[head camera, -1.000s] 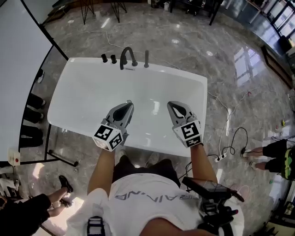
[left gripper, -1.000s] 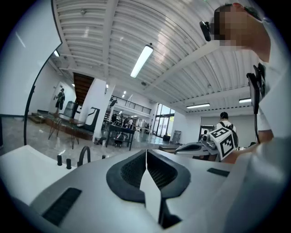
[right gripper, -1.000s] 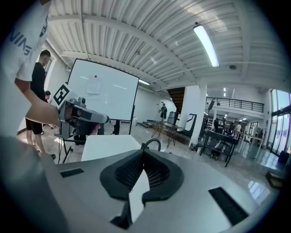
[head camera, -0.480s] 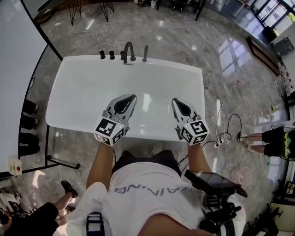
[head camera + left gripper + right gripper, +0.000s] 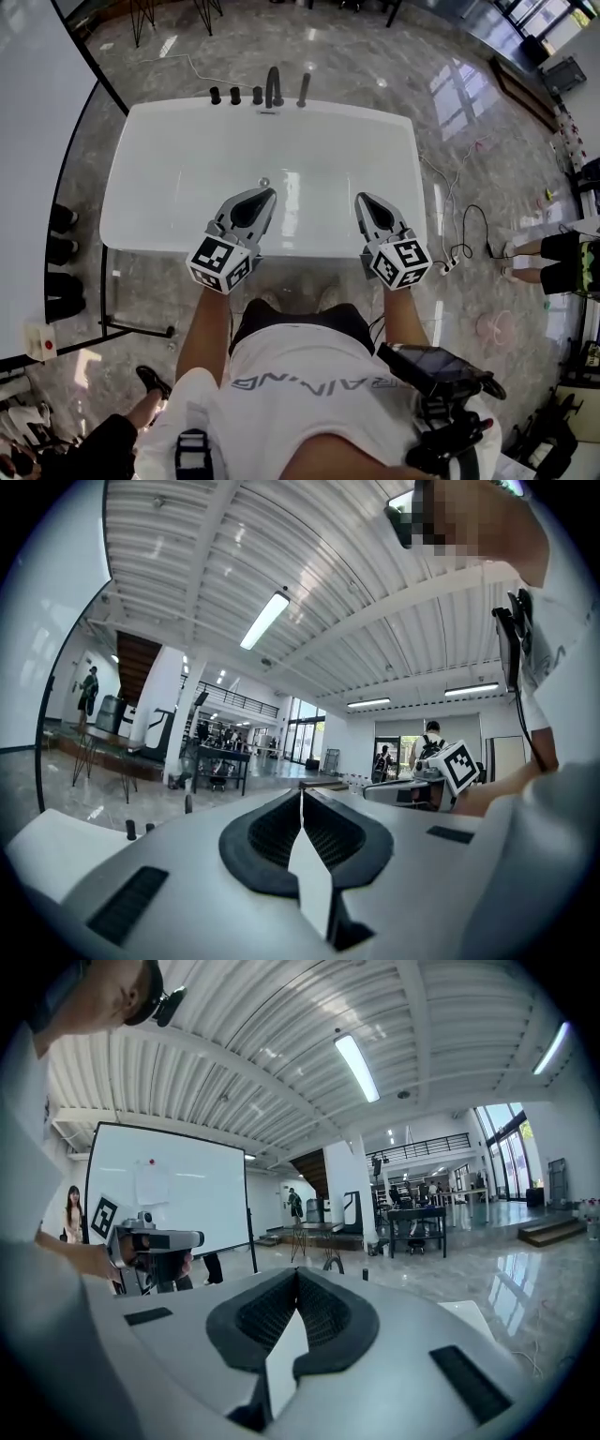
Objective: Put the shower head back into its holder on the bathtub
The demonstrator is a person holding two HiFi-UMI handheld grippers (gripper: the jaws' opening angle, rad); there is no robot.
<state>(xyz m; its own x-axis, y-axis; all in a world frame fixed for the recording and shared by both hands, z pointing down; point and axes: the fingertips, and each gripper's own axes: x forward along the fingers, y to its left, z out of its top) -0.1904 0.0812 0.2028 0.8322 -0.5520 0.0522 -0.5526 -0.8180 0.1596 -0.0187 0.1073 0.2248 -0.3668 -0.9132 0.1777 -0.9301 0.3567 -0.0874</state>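
Bathtub (image 5: 141,187), shower head (image 5: 303,91) upright on its far rim beside the spout (image 5: 273,86), left hand-held gripper (image 5: 267,193) and right hand-held gripper (image 5: 362,198) both squeezed together, empty, over the near rim, loose cables (image 5: 466,234) off to the right

Open-plan hall or lab; bathtub (image 5: 187,159) on polished marble floor (image 5: 394,66); whiteboard (image 5: 169,1190); ribbed ceiling (image 5: 187,555); strip lights (image 5: 356,1068)

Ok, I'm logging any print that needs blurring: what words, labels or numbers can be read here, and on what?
"RAINING", roughly, upside down on the white shirt; its start is possibly hidden.
The left tool and right tool carry only square patterns, no letters.
Sheet on the whiteboard: too small to read.
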